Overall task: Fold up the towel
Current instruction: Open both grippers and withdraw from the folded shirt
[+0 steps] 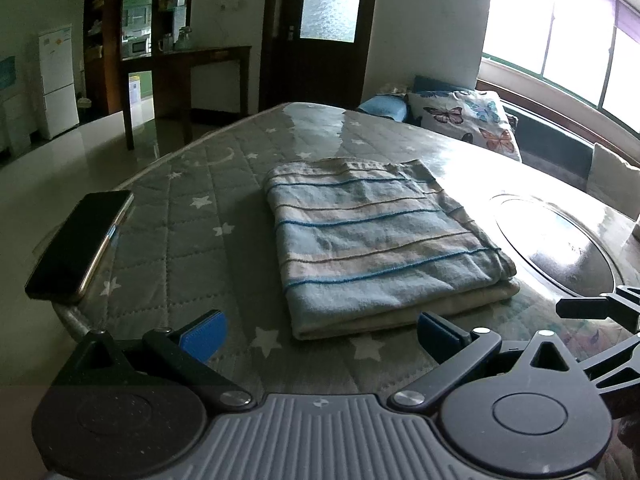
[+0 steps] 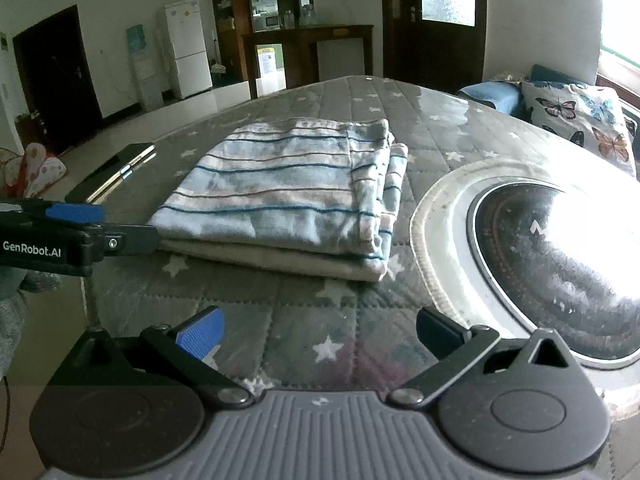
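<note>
Lying folded, towel (image 1: 384,240) (underside hidden)

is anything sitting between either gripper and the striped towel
Nothing visible does. The folded blue-and-beige striped towel lies ahead of the open left gripper and open right gripper, with only bare star-patterned grey tablecloth between. The black phone lies off to the left, the round black cooktop to the right.

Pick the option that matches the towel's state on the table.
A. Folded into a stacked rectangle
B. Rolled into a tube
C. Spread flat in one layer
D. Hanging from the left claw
A: the striped towel lies in stacked layers on the star-patterned table cover, clear of both open claws.
</note>
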